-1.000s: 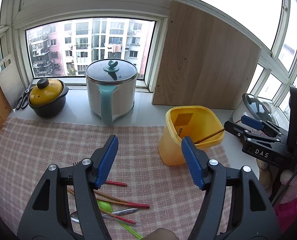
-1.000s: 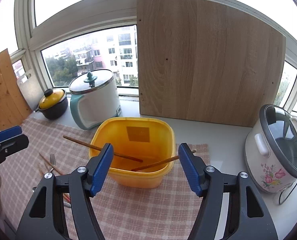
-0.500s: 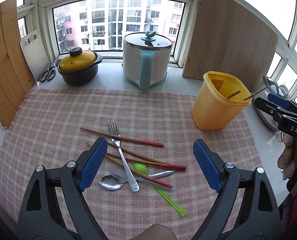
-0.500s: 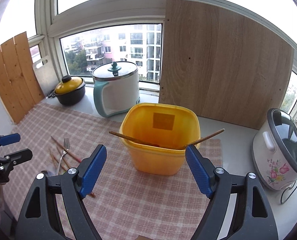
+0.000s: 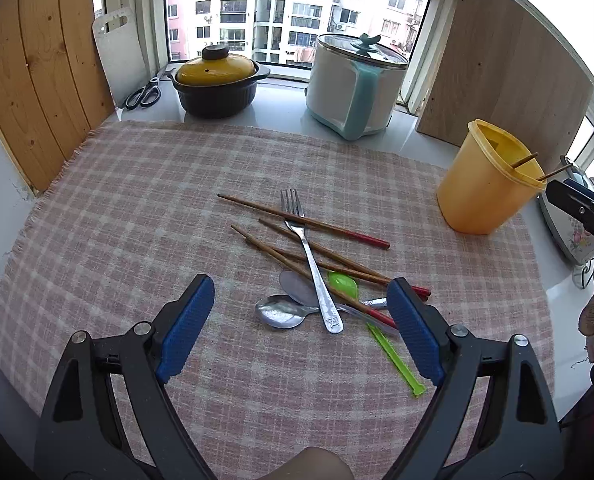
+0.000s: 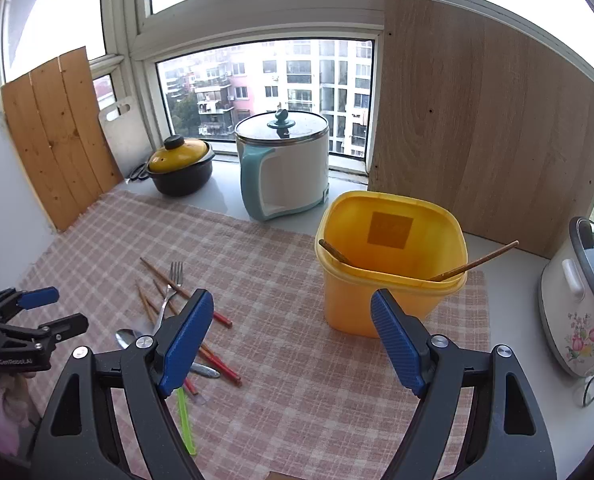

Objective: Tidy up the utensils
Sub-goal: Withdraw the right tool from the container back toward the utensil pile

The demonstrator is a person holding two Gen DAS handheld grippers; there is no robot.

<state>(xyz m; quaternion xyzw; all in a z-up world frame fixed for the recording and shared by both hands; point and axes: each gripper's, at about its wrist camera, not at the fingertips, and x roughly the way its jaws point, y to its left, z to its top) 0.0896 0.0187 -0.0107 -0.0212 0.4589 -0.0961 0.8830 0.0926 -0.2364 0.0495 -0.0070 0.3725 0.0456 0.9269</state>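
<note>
Checked cloth (image 5: 137, 200), utensil pile (image 5: 313, 272), yellow bin (image 6: 393, 264), cooker (image 6: 285, 168) behind

Pink-and-white checked woven cloth (image 5: 137, 208) covers the counter. Yellow plastic tub (image 6: 393, 276), darker square patch inside. Brown wooden chopsticks with red ends (image 5: 305, 222), silver steel fork (image 5: 309, 258), silver steel spoon (image 5: 277, 312), lime-green plastic spoon (image 5: 343, 284). Black pot with yellow lid (image 5: 217, 84), black knob. White cooker with teal handle (image 5: 355, 84) and teal lid knob. White rice cooker with pink floral print (image 6: 581, 320). Black grippers, blue ridged pads (image 5: 185, 328). Light wood boards (image 6: 477, 132).
</note>
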